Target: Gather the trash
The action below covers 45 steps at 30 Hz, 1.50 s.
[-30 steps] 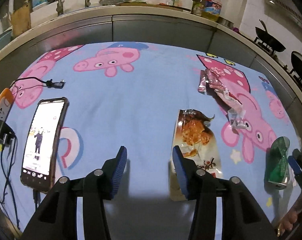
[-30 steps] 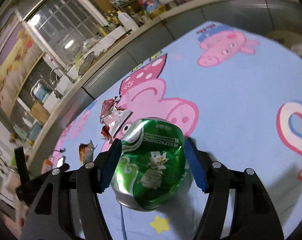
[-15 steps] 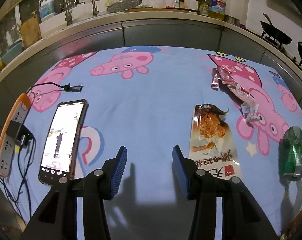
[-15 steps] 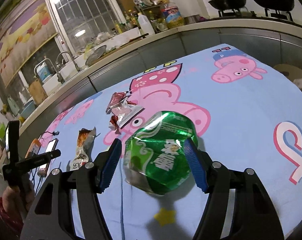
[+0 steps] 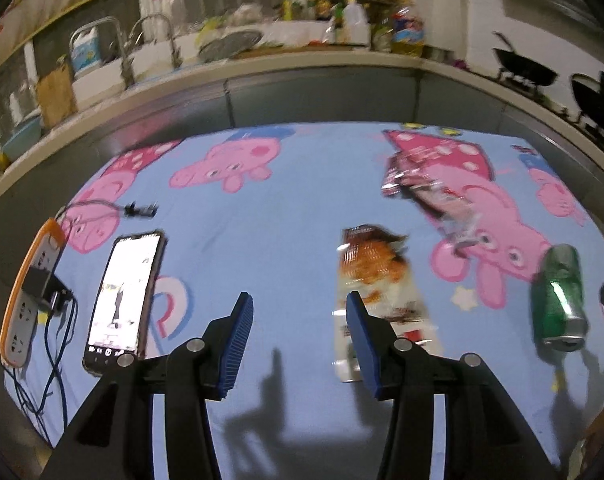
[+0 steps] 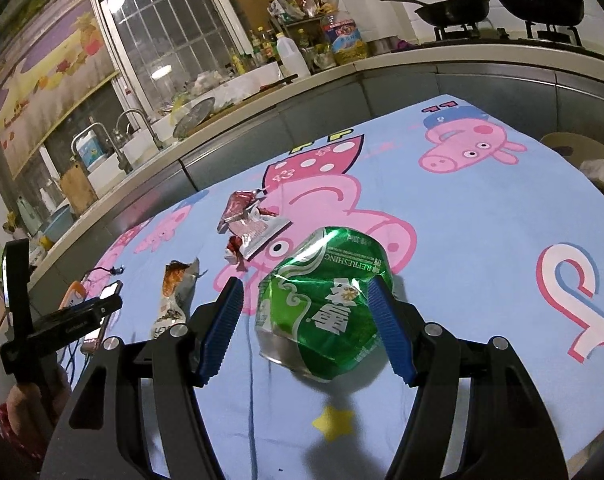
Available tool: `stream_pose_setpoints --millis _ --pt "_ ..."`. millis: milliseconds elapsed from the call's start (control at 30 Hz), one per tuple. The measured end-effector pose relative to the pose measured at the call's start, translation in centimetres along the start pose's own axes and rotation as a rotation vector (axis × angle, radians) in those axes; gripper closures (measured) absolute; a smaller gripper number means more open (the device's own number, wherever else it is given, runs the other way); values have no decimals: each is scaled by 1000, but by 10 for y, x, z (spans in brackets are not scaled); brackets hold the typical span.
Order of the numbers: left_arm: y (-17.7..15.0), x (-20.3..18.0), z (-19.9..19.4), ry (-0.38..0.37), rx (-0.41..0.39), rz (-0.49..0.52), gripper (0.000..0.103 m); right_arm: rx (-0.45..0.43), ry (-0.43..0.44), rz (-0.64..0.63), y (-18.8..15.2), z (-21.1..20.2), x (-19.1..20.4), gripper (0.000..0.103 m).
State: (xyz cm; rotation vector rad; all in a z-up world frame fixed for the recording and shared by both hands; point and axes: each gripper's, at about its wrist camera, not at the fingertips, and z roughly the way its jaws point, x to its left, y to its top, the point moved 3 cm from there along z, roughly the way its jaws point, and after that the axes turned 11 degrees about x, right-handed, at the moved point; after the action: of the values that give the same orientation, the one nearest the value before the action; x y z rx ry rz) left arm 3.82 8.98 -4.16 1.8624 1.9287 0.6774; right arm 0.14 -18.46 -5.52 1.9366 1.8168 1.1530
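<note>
We've got the crushed green can (image 6: 326, 312) lying on its side on the desk (image 6: 482, 240), which is covered w/ a blue cartoon-pig cloth. The can sits between the blue pads of the right hand-held gripper (image 6: 308, 326). The right pad looks to be at the can's edge, the left pad stands clear of it, so jaws apart, no clamp yet. In the left wrist view the same can lies at far right, well away from the rest.

Just beyond it: crumpled red/silver wrappers (image 6: 248, 222), and further left an orange snack packet (image 6: 176, 296) lying flat. The left hand-held gripper (image 5: 298, 338) hangs over bare cloth, jaws apart, nothing between them; the packet (image 5: 378, 280) is beside its right finger, partly behind it.

Further out on the left: a lit smartphone (image 5: 124, 296), an orange-edged power strip (image 5: 26, 300) w/ charger and cables.

Risks as we judge them:
- The can is dented and shiny, so an off-centre squeeze could make it roll or squirt out.
- The cloth may bunch up if the pads dig in.
- The packet is thin and flat, so pads may slide over it or pinch fabric instead.
- Left side drifts twd the phone and cables, so a snag is poss.
- Left view is blurred, so aim there is less sure.
</note>
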Motion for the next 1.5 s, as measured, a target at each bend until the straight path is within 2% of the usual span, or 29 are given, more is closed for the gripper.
stream_pose_setpoints --millis 267,567,667,900,1067,1233,1367,1500 --pt "-4 -40 -27 -98 -76 94 55 -41 -30 -25 -5 -24 2 36" --pt "-20 -67 -44 -157 -136 154 55 -15 -36 3 -9 -24 -6 36" --pt "-24 -72 -48 -173 -157 172 46 -10 -36 0 -10 -23 -5 36" --pt "-28 -78 -45 -221 -140 185 46 0 -44 -4 -11 -21 -3 36" --pt "-32 -77 -43 -229 -133 181 46 12 -51 -17 -13 -18 2 36" --pt "-20 -41 -30 -236 -104 81 47 32 -61 -17 -13 -13 3 36" --pt "-11 1 -14 -261 -54 -46 47 37 -72 -10 -13 -10 3 36" --pt "-7 28 -5 -241 -34 -111 47 43 -71 -33 -10 -6 8 36"
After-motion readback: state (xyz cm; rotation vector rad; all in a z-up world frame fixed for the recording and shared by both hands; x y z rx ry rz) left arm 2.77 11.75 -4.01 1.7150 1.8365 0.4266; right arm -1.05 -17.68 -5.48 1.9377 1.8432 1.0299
